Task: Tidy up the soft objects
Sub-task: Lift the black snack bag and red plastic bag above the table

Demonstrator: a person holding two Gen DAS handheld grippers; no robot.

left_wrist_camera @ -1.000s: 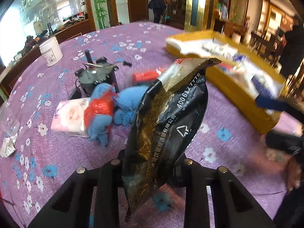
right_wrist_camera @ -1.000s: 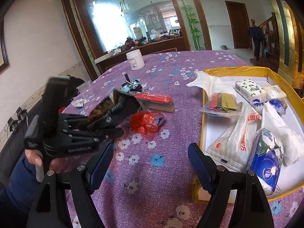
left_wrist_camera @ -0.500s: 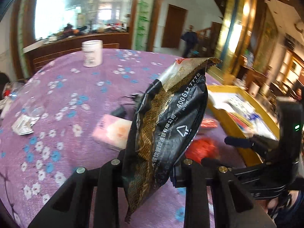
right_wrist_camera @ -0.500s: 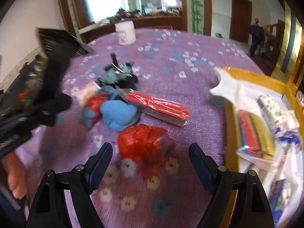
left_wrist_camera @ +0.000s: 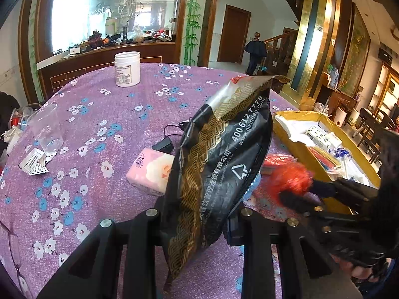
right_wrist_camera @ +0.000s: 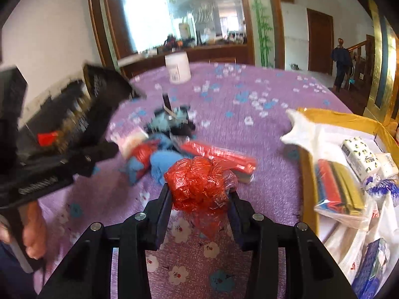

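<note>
Since a moment ago my right hand-held gripper has slid across the desk up to the crumpled red plastic bag, and its jaws, wide apart before, are closing with that bag between them; the pads look to be just meeting its sides. My left hand-held gripper has swung round but stays clamped shut on the black-and-gold foil pouch, held up off the desk.

I judge the red bag is the next soft thing bound for the yellow tray just to the right, where packets already lie; the pouch should follow.

On the pouch I read "400 612 7778", a partly legible web address, and a line of Chinese characters. The pink tissue pack and white jar carry print too small to read.
</note>
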